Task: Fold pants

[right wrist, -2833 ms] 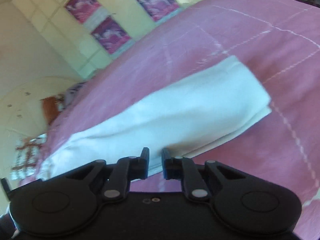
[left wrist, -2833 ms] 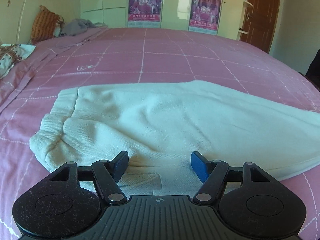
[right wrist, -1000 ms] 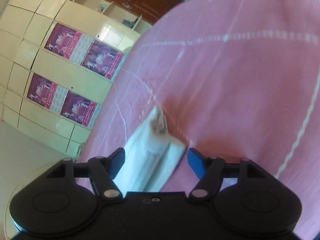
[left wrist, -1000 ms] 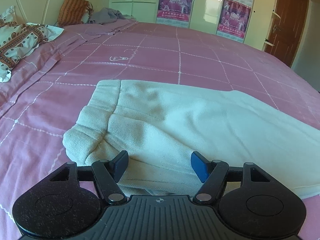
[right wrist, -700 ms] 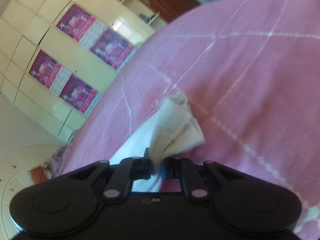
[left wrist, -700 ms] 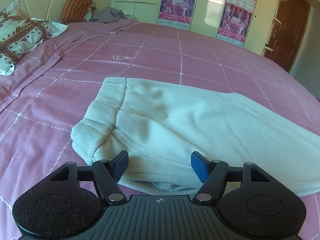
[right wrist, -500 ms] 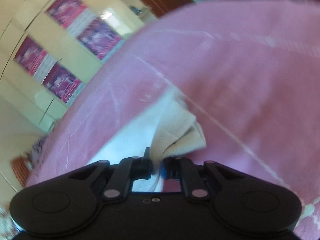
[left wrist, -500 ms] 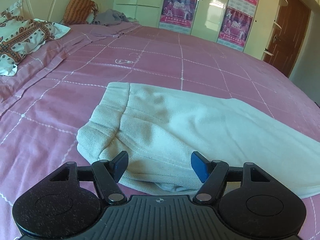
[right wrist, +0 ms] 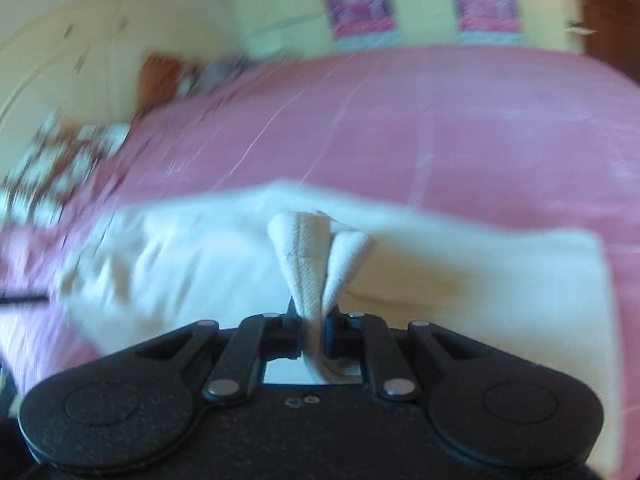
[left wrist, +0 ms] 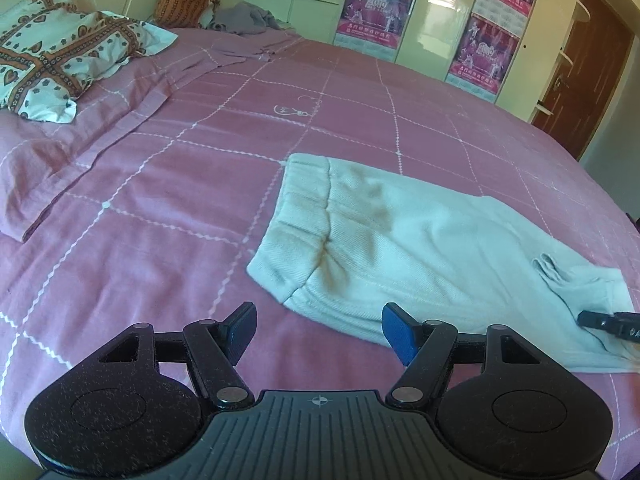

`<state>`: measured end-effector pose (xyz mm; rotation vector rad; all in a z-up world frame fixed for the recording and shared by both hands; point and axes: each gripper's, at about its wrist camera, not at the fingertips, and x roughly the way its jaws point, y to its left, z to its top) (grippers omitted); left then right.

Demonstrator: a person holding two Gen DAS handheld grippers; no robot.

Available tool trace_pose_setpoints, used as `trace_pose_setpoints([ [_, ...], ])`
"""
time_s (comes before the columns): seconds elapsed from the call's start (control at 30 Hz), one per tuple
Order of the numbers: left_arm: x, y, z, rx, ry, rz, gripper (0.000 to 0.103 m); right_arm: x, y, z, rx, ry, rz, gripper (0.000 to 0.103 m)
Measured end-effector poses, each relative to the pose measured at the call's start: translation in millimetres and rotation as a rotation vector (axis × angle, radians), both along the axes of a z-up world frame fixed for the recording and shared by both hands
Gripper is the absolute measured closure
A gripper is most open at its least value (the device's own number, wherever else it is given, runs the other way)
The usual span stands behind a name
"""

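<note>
Pink bedspread (left wrist: 168, 184) with a grid of thin white stitched lines covers the whole bed, and behind it stand cream wardrobe doors (left wrist: 432, 12) hung with purple posters (left wrist: 370, 6), with a brown door (left wrist: 584, 64) at the right. A patterned pillow (left wrist: 60, 56) and an orange striped cushion (left wrist: 182, 0) lie at the head of the bed. The pants (left wrist: 400, 248), off-white with a coarse woven texture and a ribbed, gathered waistband, lie flat on the spread ahead of my left gripper (left wrist: 318, 326), whose blue-padded jaws stand apart with nothing between them, over the near edge of the cloth. My right gripper (right wrist: 312, 326) is clenched on a bunched hem of the pants (right wrist: 316, 260), the fabric rising from the jaws in two rounded lobes. The left wrist view is sharp and shows that pinch only as a dark tip at the frame's right edge; the right wrist view is smeared with blur, so the room is soft there.
</note>
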<state>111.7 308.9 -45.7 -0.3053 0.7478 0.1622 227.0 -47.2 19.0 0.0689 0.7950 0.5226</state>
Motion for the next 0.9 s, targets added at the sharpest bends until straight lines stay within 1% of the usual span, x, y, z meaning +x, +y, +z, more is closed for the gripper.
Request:
trace_pose_setpoints([
  [0.03,-4,3,-2,-0.002,-0.002,0.006,0.034,-10,18,-7,-0.052,-0.011,0.011,0.092],
  [0.07,-8,5,-5,-0.012,-0.005,0.010,0.034,-23,30,-10,-0.101,-0.054,0.000,0.092],
  [0.13,-12,8,-11,-0.030,-0.007,0.012,0.034,-38,35,-13,-0.132,-0.102,-0.012,0.092],
  [0.2,-12,7,-17,-0.036,0.001,0.009,0.034,-47,40,-9,-0.185,-0.150,0.008,0.091],
  [0.27,-11,3,-21,-0.032,0.009,0.001,0.034,-52,44,-6,-0.231,-0.185,0.043,0.086],
  [0.3,-10,0,-22,-0.029,0.011,-0.003,0.034,-52,42,-6,-0.231,-0.184,0.051,0.078],
  [0.37,-11,-5,-22,-0.029,0.008,-0.015,0.034,-54,43,-3,-0.186,-0.130,0.089,0.074],
  [0.4,-10,-7,-22,-0.030,0.007,-0.019,0.034,-55,41,-1,-0.144,-0.124,0.117,0.069],
  [0.43,-11,-10,-22,-0.029,0.006,-0.024,0.034,-55,38,2,-0.100,-0.122,0.141,0.070],
  [0.47,-11,-12,-21,-0.023,0.007,-0.026,0.034,-55,33,6,-0.053,-0.119,0.130,0.071],
  [0.57,-12,-15,-20,-0.020,0.008,-0.030,0.034,-54,11,27,0.080,-0.169,0.025,0.071],
  [0.6,-12,-16,-20,-0.020,0.009,-0.032,0.034,-51,6,31,0.101,-0.165,-0.024,0.073],
  [0.63,-12,-17,-20,-0.018,0.010,-0.034,0.034,-46,4,31,0.090,-0.154,-0.072,0.077],
  [0.7,-12,-20,-20,-0.016,0.013,-0.037,0.034,-36,9,21,0.012,-0.128,-0.142,0.077],
  [0.73,-12,-21,-21,-0.015,0.015,-0.038,0.034,-30,14,10,-0.043,-0.082,-0.147,0.076],
  [0.77,-12,-21,-21,-0.016,0.018,-0.038,0.034,-22,20,-3,-0.097,0.002,-0.129,0.076],
  [0.8,-12,-22,-22,-0.017,0.021,-0.036,0.034,-19,25,-14,-0.132,0.032,-0.111,0.076],
  [0.83,-13,-22,-22,-0.018,0.021,-0.036,0.034,-23,27,-13,-0.135,-0.007,-0.110,0.077],
  [0.87,-13,-22,-22,-0.018,0.021,-0.035,0.034,-26,25,-10,-0.122,-0.027,-0.121,0.076],
  [0.9,-12,-22,-22,-0.020,0.018,-0.031,0.034,-30,22,-7,-0.101,-0.060,-0.145,0.070],
])
